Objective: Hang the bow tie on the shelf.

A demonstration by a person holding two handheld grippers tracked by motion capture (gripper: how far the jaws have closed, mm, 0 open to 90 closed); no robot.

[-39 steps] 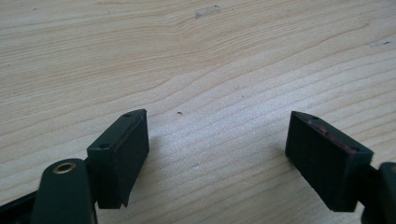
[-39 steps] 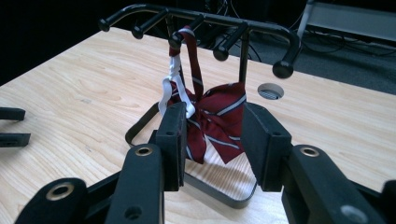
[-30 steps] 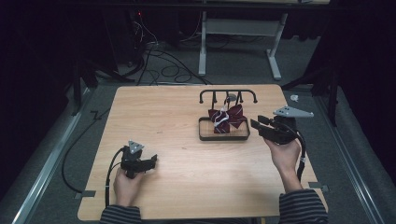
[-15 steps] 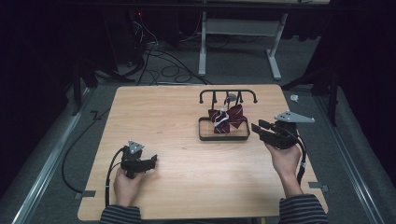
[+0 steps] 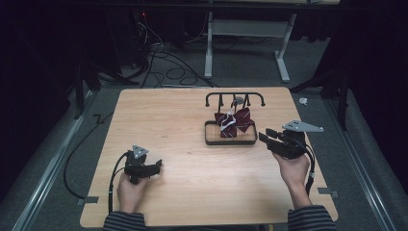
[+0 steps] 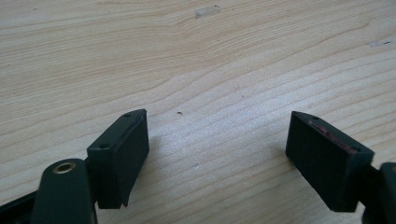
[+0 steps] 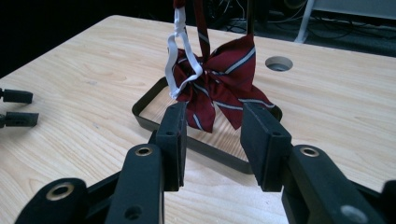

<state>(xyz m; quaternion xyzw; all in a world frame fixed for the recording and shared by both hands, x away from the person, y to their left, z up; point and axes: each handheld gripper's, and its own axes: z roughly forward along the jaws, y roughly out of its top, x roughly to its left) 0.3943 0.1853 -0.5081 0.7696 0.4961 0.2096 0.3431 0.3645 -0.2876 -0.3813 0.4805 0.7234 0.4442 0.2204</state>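
Observation:
A dark red striped bow tie (image 5: 235,122) (image 7: 224,84) with a white elastic strap (image 7: 180,60) hangs from a black hook rack (image 5: 235,98). It dangles into a shallow black tray (image 5: 231,142) (image 7: 149,116). My right gripper (image 5: 265,137) (image 7: 215,140) hovers just right of the tray, pointing at the bow tie. Its jaws stand apart with nothing between them, and the tie hangs a little beyond the tips. My left gripper (image 5: 156,167) (image 6: 217,149) rests low over bare wood at the front left, jaws wide apart and empty.
The wooden table (image 5: 163,115) has a round hole (image 7: 279,63) behind the tray. Cables and a desk frame (image 5: 245,48) lie on the floor beyond the far edge. In the right gripper view, the left gripper's tips (image 7: 16,107) appear at the left edge.
My right gripper has sunk slightly and drawn a little toward the person, still beside the tray. The left gripper and the bow tie have not moved.

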